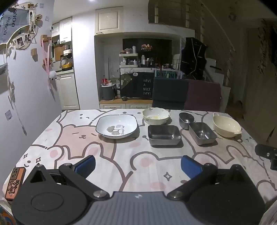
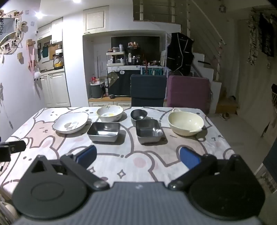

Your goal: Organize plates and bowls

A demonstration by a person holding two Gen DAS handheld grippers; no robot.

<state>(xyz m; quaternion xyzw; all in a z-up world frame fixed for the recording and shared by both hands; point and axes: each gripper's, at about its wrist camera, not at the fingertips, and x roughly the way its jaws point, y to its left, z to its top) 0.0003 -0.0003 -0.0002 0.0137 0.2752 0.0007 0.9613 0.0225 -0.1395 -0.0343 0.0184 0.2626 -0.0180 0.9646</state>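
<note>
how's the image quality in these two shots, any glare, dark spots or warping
Left wrist view: heavy fisheye bending, black corners, dim stairs on the right, sharp tablecloth. Right wrist view: ceiling lights flare top left, highlights inside the steel square dish, right side murky.

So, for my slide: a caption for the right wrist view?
Open right gripper faces six empty dishes on a cartoon tablecloth.

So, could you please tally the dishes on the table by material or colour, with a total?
Steel dishes: 3 – two rectangular trays and one small round bowl.
White ceramic: 2 – the black-rimmed plate and the flower-patterned bowl.
Cream ceramic: 1 – the handled bowl.
Total: 6
</note>
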